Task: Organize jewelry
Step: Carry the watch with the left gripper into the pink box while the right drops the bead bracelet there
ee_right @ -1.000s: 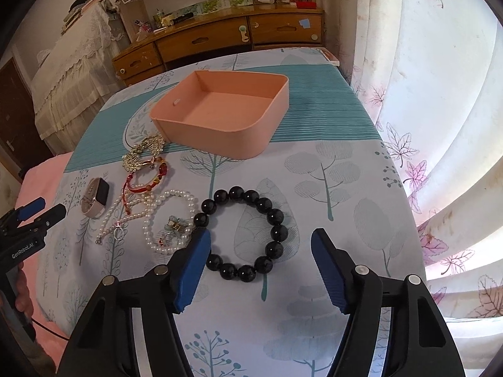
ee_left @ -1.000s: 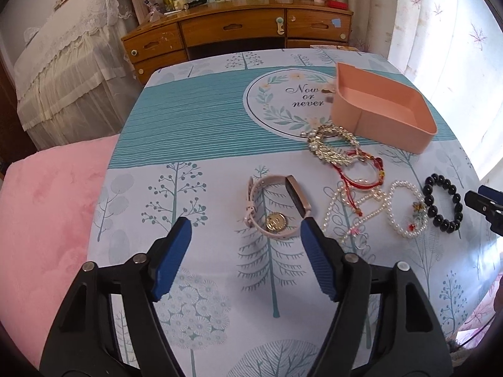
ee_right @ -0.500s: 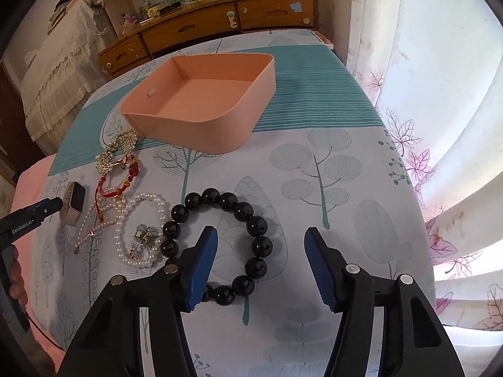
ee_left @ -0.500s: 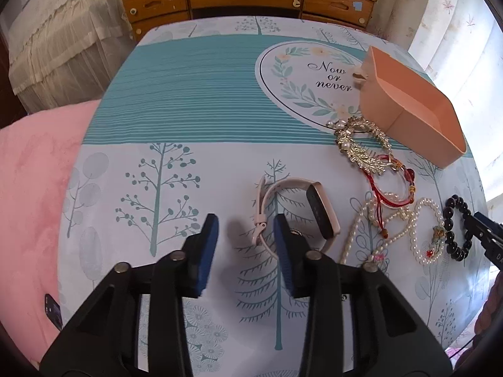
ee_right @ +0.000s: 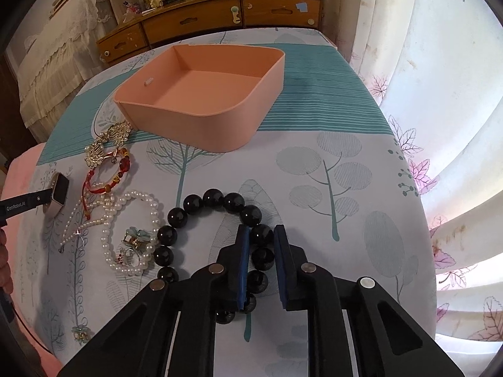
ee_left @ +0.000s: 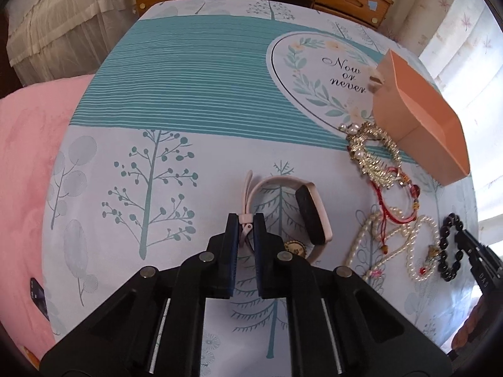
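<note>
Tree-print tablecloth (ee_right: pixel 330 169), glossy round black bead bracelet (ee_right: pixel 213 201), smooth rounded-corner peach tray (ee_right: pixel 201 125)

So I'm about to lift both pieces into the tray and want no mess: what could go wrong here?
1. The left gripper pinches only the pink watch strap's thin end, so it could slip out.
2. The black bead bracelet touches the pearl strands, which might drag along.
3. The right gripper clamps round beads that could roll free.

Both wrist views look steeply down, close over the counter (ee_left: pixel 195 100), facing the far dresser (ee_right: pixel 201 22); both share the jewelry pile and pink tray (ee_right: pixel 201 116).
</note>
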`<action>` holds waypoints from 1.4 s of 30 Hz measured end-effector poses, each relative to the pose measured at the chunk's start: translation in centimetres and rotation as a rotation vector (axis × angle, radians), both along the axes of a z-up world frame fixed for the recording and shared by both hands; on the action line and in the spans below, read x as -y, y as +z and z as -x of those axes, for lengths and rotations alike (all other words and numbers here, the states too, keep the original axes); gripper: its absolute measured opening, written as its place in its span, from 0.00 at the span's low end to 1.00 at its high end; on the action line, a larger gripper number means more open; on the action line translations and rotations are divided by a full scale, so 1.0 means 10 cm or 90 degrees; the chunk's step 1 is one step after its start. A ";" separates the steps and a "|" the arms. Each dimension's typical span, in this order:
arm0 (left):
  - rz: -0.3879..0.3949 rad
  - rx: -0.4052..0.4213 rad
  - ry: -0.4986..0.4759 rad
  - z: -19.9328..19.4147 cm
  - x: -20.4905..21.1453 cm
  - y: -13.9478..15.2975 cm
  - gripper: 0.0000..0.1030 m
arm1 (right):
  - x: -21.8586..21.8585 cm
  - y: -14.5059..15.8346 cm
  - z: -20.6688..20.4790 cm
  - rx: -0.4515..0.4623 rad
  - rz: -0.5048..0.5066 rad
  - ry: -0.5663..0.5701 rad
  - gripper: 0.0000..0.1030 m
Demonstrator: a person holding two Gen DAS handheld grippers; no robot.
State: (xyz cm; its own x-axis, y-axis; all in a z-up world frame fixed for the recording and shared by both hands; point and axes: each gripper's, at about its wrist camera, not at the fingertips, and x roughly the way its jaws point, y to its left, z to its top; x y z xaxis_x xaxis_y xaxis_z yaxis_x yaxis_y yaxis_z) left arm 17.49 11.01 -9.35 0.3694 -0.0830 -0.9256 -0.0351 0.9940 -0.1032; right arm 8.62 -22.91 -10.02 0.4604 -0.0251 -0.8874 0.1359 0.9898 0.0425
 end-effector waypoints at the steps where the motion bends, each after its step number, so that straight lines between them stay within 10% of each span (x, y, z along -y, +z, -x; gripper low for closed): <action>1: 0.003 0.004 0.002 0.02 -0.01 0.04 0.06 | 0.02 0.02 0.01 0.001 -0.006 -0.002 0.15; 25: 0.050 0.121 -0.123 -0.19 1.04 1.24 0.06 | 0.09 1.17 -0.18 0.140 -0.079 0.020 0.15; 42: -0.020 0.059 -0.154 -1.10 1.87 0.39 0.06 | 0.23 1.56 -0.98 0.152 -0.131 -0.005 0.15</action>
State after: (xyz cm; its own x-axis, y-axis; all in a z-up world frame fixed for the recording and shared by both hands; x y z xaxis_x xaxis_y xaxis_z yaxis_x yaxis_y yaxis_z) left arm 28.52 -7.68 -5.46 0.4263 -0.1502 -0.8920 0.2118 0.9753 -0.0630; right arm 18.45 -25.17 5.56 0.6572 0.1401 -0.7406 0.1048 0.9561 0.2738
